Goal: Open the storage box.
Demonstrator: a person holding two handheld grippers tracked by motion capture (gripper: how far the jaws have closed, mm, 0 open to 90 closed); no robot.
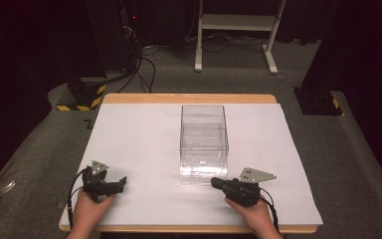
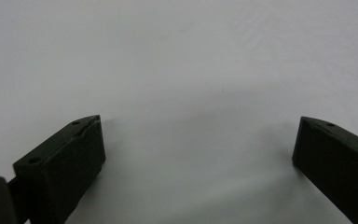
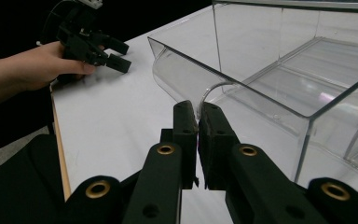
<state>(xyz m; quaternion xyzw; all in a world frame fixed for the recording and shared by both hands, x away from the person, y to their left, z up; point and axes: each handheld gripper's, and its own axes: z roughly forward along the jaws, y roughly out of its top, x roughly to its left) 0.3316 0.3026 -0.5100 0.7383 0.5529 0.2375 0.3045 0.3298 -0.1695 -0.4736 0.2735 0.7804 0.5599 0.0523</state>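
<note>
A clear plastic box (image 1: 204,130) with a drawer inside stands in the middle of the white table (image 1: 134,134). In the right gripper view the drawer's curved clear handle lip (image 3: 179,77) bulges out at the box's front. My right gripper (image 3: 198,111) is shut, and the thin edge of that lip runs down between its jaw tips. From above, the right gripper (image 1: 214,182) touches the box's front lower corner. My left gripper (image 1: 123,182) rests low over the bare table at the near left, open wide (image 2: 198,140), with nothing between its fingers. It also shows far off as the left gripper (image 3: 117,55).
The table's wooden near edge (image 1: 179,229) lies just under both hands. Beyond the far edge are grey carpet, a white frame stand (image 1: 236,30), black posts with yellow-striped bases (image 1: 82,97) and loose cables.
</note>
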